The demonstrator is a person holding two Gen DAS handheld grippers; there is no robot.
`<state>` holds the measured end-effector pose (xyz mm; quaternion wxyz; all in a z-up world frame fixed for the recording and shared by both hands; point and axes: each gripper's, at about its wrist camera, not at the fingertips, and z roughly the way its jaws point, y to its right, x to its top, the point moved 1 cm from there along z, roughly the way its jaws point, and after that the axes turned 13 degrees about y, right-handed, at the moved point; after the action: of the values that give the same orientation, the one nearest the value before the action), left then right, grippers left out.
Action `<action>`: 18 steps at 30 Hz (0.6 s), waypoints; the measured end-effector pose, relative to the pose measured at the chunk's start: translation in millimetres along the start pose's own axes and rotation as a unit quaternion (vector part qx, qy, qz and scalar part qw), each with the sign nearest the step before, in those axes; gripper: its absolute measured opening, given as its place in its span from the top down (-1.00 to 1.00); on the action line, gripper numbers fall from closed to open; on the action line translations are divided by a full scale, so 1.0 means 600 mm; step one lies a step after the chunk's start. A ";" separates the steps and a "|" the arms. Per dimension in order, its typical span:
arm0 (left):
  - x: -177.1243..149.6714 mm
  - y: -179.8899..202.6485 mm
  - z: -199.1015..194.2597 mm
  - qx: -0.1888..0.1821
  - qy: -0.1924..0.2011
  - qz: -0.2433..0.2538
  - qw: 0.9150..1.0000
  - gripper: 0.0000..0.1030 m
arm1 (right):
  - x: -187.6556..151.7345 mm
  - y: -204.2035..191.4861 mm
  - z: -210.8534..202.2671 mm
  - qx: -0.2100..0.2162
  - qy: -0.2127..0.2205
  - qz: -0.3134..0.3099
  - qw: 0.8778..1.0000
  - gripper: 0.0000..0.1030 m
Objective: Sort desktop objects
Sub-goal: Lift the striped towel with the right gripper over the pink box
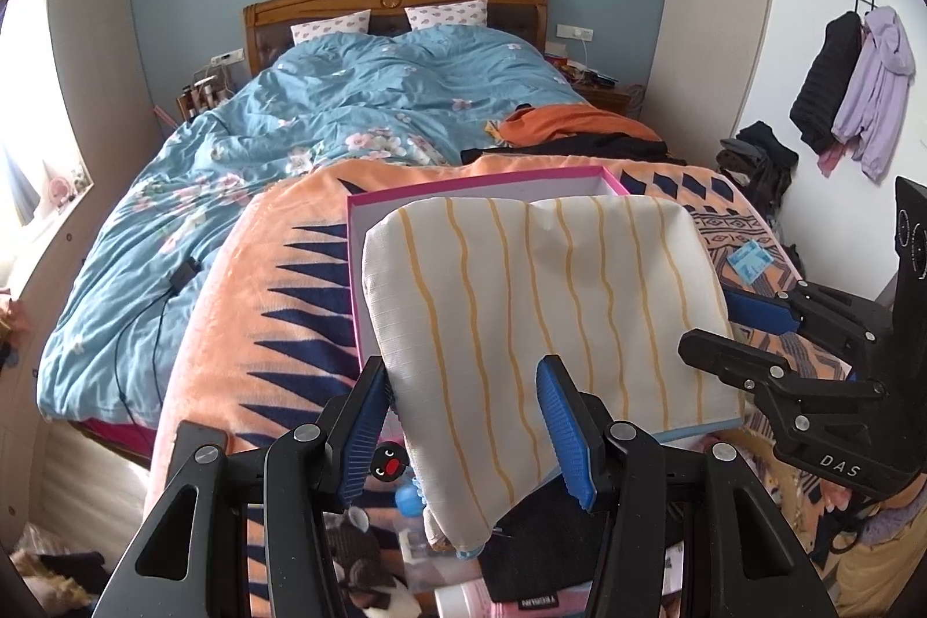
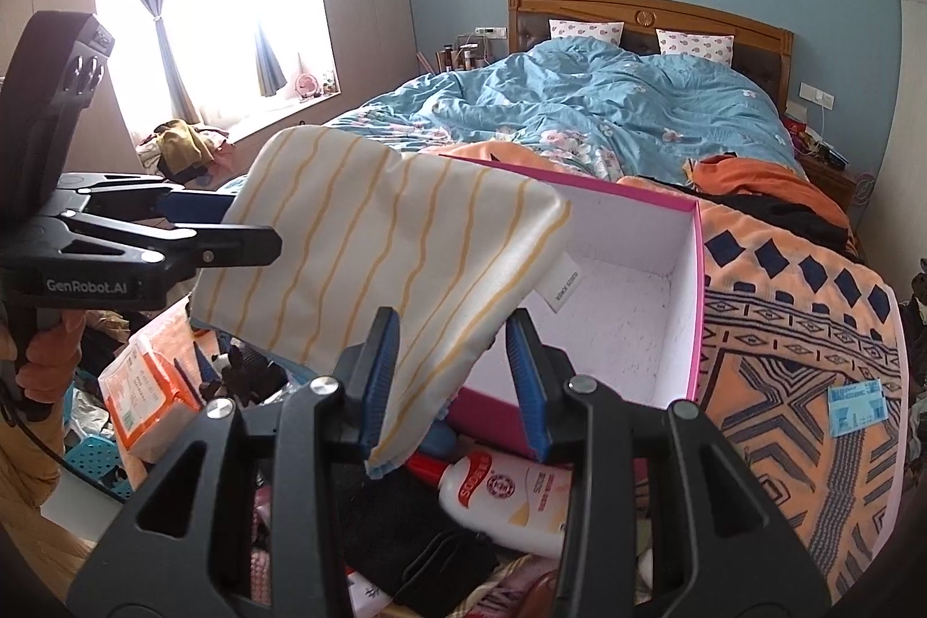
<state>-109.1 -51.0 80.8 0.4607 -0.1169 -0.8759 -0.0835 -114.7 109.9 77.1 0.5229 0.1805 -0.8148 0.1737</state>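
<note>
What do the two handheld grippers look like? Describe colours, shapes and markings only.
Both are matte black plastic with angular, cut-out frames, silver round bolts and ribbed blue pads on the fingers. The left gripper shows "GenRobot.AI" in white on its side in the right wrist view; the right gripper shows "DAS" in the left wrist view. A black cable hangs below the left one.

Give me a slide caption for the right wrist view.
Both grippers hold a yellow-striped fabric pouch over an open pink box.

one cloth [image 1: 544, 305], one box [image 2: 637, 305], two pillows [image 1: 330, 26]
</note>
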 end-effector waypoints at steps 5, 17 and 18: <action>0.014 -0.003 0.025 0.003 -0.003 -0.003 1.000 -0.03 | 0.012 0.011 0.018 0.000 0.000 -0.003 1.000 0.19; 0.029 -0.022 0.089 0.008 -0.019 -0.018 1.000 -0.03 | 0.025 0.037 0.065 0.000 -0.007 0.002 1.000 0.19; 0.030 -0.024 0.095 0.008 -0.021 -0.019 1.000 -0.03 | 0.025 0.040 0.070 -0.001 -0.008 0.002 1.000 0.19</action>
<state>-167.7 -47.9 63.2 0.4418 -0.0988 -0.8878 -0.0829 -165.3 109.1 72.1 0.5163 0.1798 -0.8193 0.1730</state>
